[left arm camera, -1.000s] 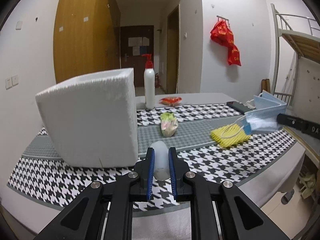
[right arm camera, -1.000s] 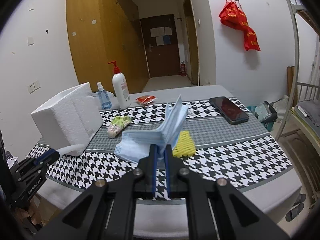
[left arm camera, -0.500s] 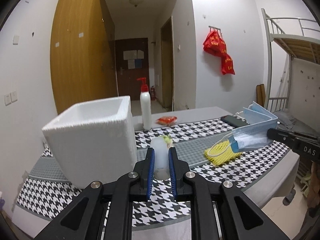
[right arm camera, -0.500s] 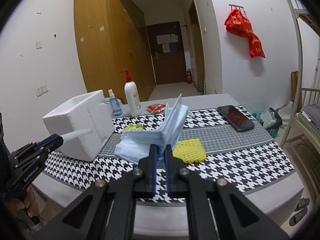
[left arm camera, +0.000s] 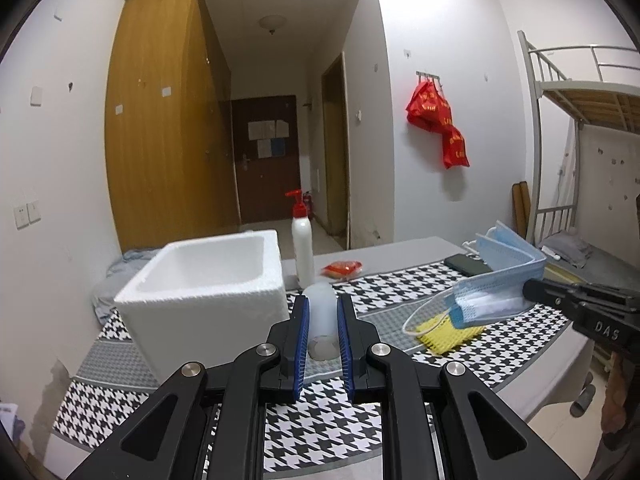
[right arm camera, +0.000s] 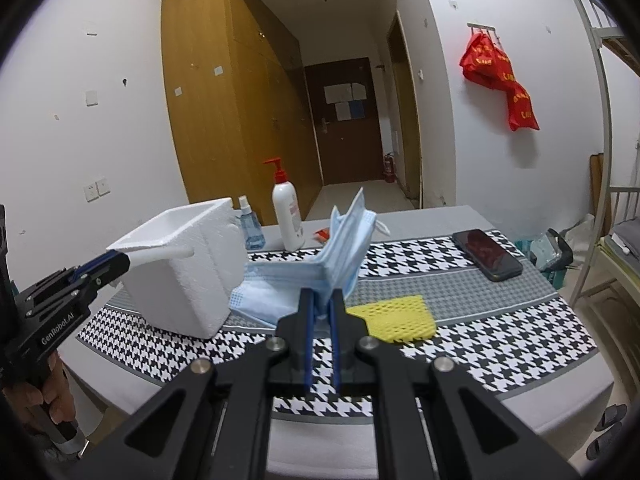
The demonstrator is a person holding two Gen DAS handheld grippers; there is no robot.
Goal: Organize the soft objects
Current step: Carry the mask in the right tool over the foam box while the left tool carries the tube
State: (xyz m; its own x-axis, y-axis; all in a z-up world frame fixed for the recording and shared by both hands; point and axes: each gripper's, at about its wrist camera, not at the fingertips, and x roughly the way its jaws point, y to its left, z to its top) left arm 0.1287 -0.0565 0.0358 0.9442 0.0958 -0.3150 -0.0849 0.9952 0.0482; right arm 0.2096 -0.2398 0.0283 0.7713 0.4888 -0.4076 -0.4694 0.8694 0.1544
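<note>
The left gripper point(left arm camera: 322, 322), black with blue-lined fingers, is clenched on a translucent white soft plastic tube point(left arm camera: 321, 322) that pokes forward between the pads, raised above the black-and-white houndstooth tablecloth point(left arm camera: 352, 432) and just to the right of the open white foam box point(left arm camera: 208, 292); in the right wrist view that same tube point(right arm camera: 160, 255) reaches over the near rim of the foam box point(right arm camera: 188, 276). The right gripper point(right arm camera: 321, 312) grips a folded stack of pale blue surgical masks point(right arm camera: 316, 276), held in the air above the table with the upper part fanning upward and one ear loop point(left arm camera: 426, 320) hanging down. Beneath the masks, a yellow foam mesh sleeve point(right arm camera: 394, 316) lies flat on the grey band of the cloth. Behind the box stand a white pump bottle with a red top point(right arm camera: 286, 216) and a small blue spray bottle point(right arm camera: 250, 230); a black phone point(right arm camera: 487, 254) lies well apart toward the right side, and a red snack packet point(left arm camera: 343, 269) lies near the pump bottle
</note>
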